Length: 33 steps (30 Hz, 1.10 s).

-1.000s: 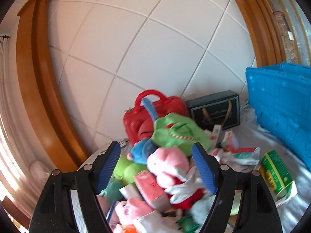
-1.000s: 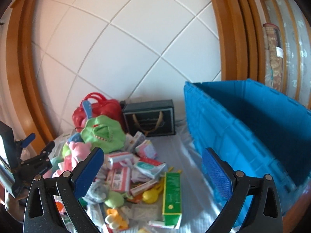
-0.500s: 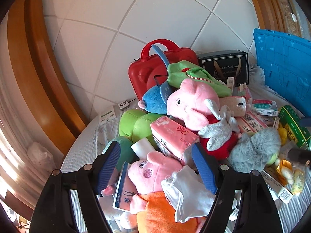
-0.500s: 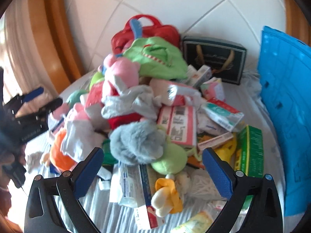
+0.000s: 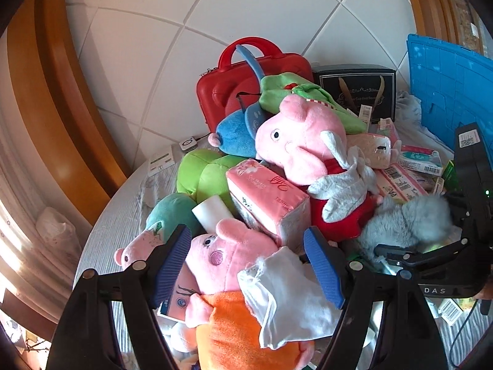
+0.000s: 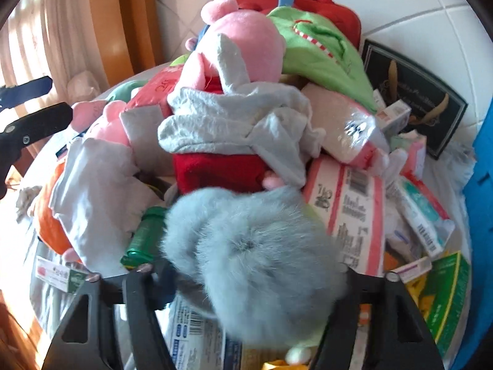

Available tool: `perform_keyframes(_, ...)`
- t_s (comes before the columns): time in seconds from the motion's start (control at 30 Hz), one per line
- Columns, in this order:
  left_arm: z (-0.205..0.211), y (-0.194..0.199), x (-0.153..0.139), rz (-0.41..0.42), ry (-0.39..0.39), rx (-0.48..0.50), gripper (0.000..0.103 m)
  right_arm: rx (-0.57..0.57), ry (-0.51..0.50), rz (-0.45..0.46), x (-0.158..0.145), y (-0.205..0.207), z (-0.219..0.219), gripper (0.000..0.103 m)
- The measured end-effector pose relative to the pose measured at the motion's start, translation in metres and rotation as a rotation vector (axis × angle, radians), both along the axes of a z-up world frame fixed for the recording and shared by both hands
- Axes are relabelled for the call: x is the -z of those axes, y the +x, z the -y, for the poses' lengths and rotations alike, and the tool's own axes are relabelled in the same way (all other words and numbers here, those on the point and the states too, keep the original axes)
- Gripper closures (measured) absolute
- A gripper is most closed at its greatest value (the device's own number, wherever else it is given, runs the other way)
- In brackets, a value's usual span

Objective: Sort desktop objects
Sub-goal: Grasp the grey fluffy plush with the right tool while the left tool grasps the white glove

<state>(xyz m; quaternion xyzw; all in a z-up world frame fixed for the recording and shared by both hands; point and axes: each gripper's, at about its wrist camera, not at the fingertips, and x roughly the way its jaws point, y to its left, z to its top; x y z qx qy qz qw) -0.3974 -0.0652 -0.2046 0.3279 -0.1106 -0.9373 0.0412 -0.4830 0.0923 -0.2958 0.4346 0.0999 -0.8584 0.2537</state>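
A heap of plush toys and packets lies on the table. My left gripper (image 5: 246, 265) is open, its blue pads either side of a pink pig plush in orange (image 5: 234, 277) with a white cloth (image 5: 286, 296) on it. A bigger pink pig plush in red (image 5: 302, 135) lies behind, next to a pink tissue pack (image 5: 265, 197). My right gripper (image 6: 252, 280) is wide open around a grey furry plush (image 6: 255, 265), which hides the pads; I cannot tell if they touch it. The grey plush also shows in the left wrist view (image 5: 406, 222).
A red case (image 5: 246, 83) and a black gift box (image 5: 357, 89) stand at the tiled wall. A blue crate (image 5: 446, 83) is at the right. Green box (image 6: 446, 296), green bottle (image 6: 144, 237) and barcode packets (image 6: 348, 209) lie around.
Both grippers have moved down and in toward the heap. The right gripper has closed in on the grey furry plush, which now fills the space between its fingers.
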Motion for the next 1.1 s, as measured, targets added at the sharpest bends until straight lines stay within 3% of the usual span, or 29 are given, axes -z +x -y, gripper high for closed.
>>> perform_keyframes(0.1, -0.014, -0.009, 0.001, -0.011, 0.01, 0.084, 0.027, -0.018, 0.018, 0.002, -0.003, 0.01, -0.001, 0.055)
perform_keyframes(0.2, -0.032, -0.025, 0.006, -0.023, -0.018, 0.181, 0.027, 0.019, -0.031, 0.011, -0.013, 0.022, -0.018, 0.056)
perform_keyframes(0.4, -0.062, -0.054, 0.013, -0.029, 0.005, 0.381, 0.027, 0.081, -0.07, 0.031, -0.021, 0.032, -0.041, 0.055)
perform_keyframes(0.5, -0.075, -0.067, 0.022, 0.014, 0.014, 0.468, 0.029, 0.082, -0.081, 0.038, -0.02, 0.032, -0.042, 0.055)
perform_keyframes(0.6, -0.082, -0.075, 0.038, 0.083, -0.023, 0.484, 0.048, 0.089, -0.093, 0.041, -0.02, 0.032, -0.044, 0.055)
perform_keyframes(0.67, -0.082, -0.075, 0.046, 0.073, -0.07, 0.464, 0.063, 0.093, -0.101, 0.044, -0.02, 0.032, -0.046, 0.055)
perform_keyframes(0.7, -0.081, -0.075, 0.047, 0.065, -0.072, 0.459, 0.069, 0.098, -0.107, 0.047, -0.02, 0.032, -0.048, 0.055)
perform_keyframes(0.77, -0.075, -0.075, 0.042, 0.084, -0.008, 0.464, 0.091, 0.107, -0.115, 0.047, -0.02, 0.031, -0.048, 0.055)
perform_keyframes(0.83, -0.071, -0.07, 0.038, 0.105, 0.056, 0.487, 0.095, 0.117, -0.125, 0.05, -0.019, 0.03, -0.049, 0.055)
perform_keyframes(0.9, -0.072, -0.062, 0.039, 0.11, 0.029, 0.489, 0.096, 0.131, -0.141, 0.055, -0.019, 0.03, -0.051, 0.055)
perform_keyframes(1.0, -0.067, -0.048, 0.029, 0.084, 0.073, 0.477, 0.096, 0.146, -0.153, 0.048, -0.023, 0.031, -0.052, 0.057)
perform_keyframes(1.03, -0.066, -0.045, 0.023, 0.073, 0.079, 0.477, 0.096, 0.149, -0.157, 0.039, -0.026, 0.032, -0.053, 0.06)
perform_keyframes(1.07, -0.064, -0.041, 0.016, 0.054, 0.083, 0.477, 0.096, 0.153, -0.163, 0.032, -0.029, 0.032, -0.053, 0.078)
perform_keyframes(1.1, -0.063, -0.036, 0.008, 0.033, 0.09, 0.482, 0.096, 0.158, -0.172, 0.036, -0.032, 0.032, -0.054, 0.084)
